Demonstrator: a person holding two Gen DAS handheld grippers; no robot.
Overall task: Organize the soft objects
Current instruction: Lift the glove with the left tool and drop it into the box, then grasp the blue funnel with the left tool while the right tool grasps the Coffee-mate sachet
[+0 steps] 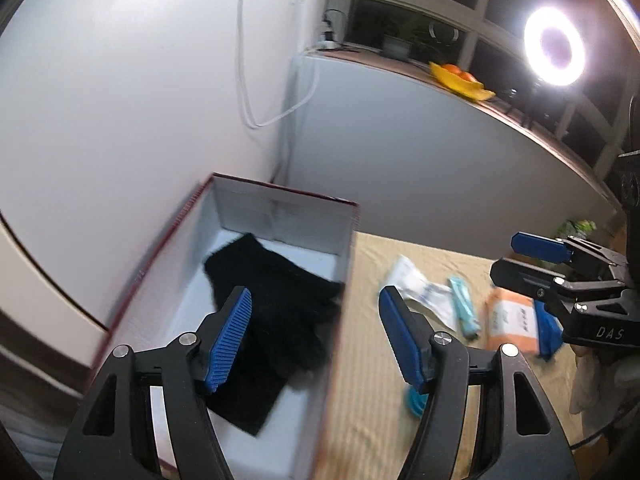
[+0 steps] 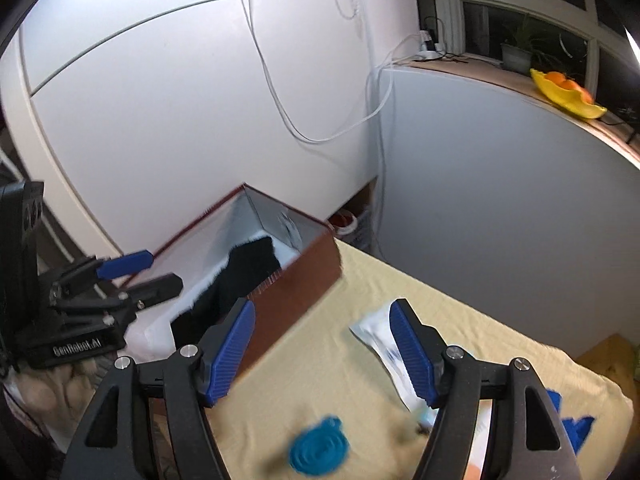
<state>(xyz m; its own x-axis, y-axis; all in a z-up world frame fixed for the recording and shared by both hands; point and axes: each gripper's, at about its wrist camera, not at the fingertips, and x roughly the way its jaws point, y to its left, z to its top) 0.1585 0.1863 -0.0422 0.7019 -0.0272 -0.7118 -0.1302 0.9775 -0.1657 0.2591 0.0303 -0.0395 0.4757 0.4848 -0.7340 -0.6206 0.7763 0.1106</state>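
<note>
A red box with a white inside (image 1: 280, 216) stands at the table's left end, and a black fuzzy cloth (image 1: 276, 280) lies in it. My left gripper (image 1: 316, 296) hangs open over the box's right wall with nothing between its pads. On the tan table cover lie a white packet (image 1: 420, 284), a teal packet (image 1: 462, 308), an orange packet (image 1: 512, 320), a blue cloth (image 1: 548, 332) and a round teal item (image 2: 320, 448). My right gripper (image 2: 322, 320) is open and empty above the cover, just right of the box (image 2: 316, 264). It also shows from the side in the left wrist view, right gripper (image 1: 516, 260).
White walls close in behind the box, with a loose white cable (image 2: 280, 108) hanging on them. A windowsill carries a yellow bowl of oranges (image 1: 460, 78), a plant pot (image 2: 516, 56) and a bright ring light (image 1: 554, 46). The table's far right corner (image 2: 616, 396) drops off.
</note>
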